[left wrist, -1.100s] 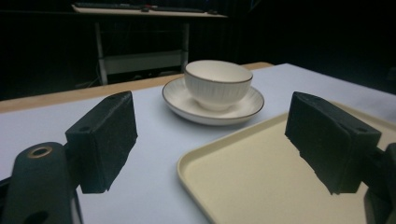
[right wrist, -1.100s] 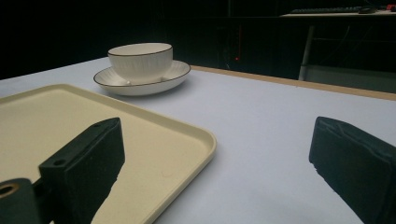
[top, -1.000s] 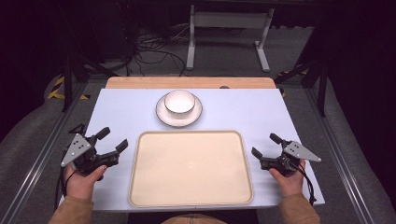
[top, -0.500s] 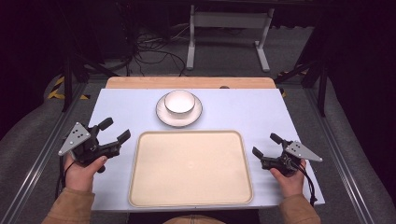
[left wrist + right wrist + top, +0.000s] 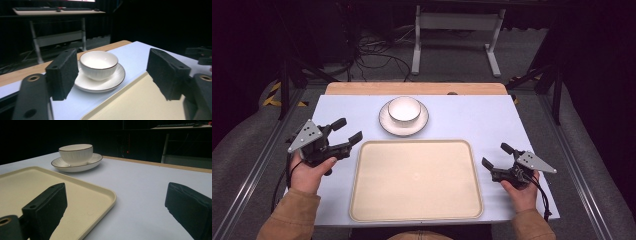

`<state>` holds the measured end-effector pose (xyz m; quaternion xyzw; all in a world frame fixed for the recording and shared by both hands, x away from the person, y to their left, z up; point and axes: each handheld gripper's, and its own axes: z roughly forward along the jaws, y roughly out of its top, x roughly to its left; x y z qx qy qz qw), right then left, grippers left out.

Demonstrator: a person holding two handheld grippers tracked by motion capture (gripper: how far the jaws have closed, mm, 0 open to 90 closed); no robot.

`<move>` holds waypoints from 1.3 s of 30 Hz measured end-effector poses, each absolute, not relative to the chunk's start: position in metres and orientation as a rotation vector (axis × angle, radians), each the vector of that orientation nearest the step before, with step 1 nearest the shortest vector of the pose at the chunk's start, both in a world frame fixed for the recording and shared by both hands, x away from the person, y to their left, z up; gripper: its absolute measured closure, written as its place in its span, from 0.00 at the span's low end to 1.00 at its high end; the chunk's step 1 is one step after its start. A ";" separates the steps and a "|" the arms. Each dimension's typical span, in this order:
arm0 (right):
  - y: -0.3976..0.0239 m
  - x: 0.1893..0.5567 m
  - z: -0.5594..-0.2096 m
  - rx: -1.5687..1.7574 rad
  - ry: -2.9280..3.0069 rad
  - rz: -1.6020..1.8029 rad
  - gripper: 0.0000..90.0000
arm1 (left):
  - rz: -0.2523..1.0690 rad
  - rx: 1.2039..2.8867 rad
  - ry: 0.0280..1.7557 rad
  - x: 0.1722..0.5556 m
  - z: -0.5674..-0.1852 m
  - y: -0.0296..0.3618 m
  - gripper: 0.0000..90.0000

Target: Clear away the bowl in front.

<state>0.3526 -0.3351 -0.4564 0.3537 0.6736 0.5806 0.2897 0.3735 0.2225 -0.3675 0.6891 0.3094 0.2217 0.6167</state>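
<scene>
Lifted and swung forward, my left claw [image 5: 345, 136], jaws apart, should centre on the bowl [image 5: 404, 109] ahead before closing.

Bowl [image 5: 404, 109]: white, thin dark rim line, faint vertical ribbing outside. Saucer [image 5: 387, 121]: white, same dark edge line. Tray [image 5: 416, 179]: plain cream. Counter [image 5: 472, 120]: pale lavender-blue top, tan wood strip along far edge. Both tools: black jaws, grey plates. Sleeves tan.
</scene>
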 end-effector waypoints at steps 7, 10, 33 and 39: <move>-0.335 0.353 -0.456 0.946 1.799 1.551 0.05 | 0.467 1.612 0.681 0.394 -0.361 0.199 0.29; -0.335 0.353 -0.456 0.945 1.799 1.552 0.05 | 0.458 1.627 0.670 0.403 -0.359 0.187 0.29; -0.332 0.353 -0.456 0.935 1.822 1.518 0.05 | 0.398 1.770 0.537 0.456 -0.351 0.131 0.38; -0.332 0.353 -0.456 0.933 1.825 1.512 0.05 | 0.445 1.890 0.462 0.466 -0.338 0.118 0.39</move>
